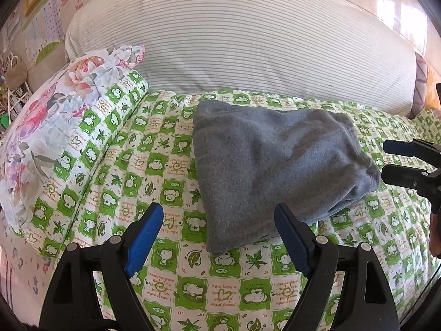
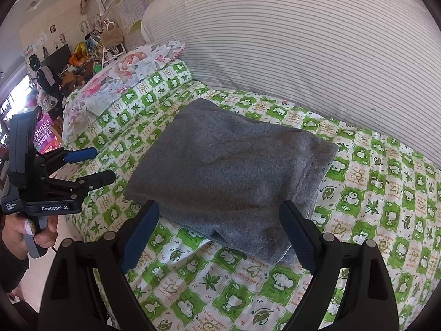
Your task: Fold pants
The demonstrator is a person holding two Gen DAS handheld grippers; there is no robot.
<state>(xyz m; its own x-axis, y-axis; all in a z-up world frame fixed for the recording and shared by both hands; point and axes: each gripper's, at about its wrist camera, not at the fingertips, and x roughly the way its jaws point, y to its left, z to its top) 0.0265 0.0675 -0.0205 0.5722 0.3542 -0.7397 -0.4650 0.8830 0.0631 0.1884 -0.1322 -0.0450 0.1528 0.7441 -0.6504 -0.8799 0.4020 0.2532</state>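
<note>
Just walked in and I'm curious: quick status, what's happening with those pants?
Left tool open, empty. Right tool open, empty. Grey pants folded into a compact bundle on the green patterned bedspread. Nothing in the way.

"GenRobot.AI" on left gripper (image 2: 95,165); mirrored "PRUNES" on pink box (image 2: 45,135); "Good lucky to" on quilt (image 1: 223,289).

Bed (image 1: 171,284), near edge: open checked sheet lying clear for passage. Centre: folded grey pants (image 1: 270,171) occupying the middle. Far edge: striped bolster (image 1: 248,44) walling off the back. Left edge: floral pillow (image 1: 55,127) sitting on a rolled quilt (image 1: 91,149), blocking that side. Right edge: bare sheet staying open.
</note>
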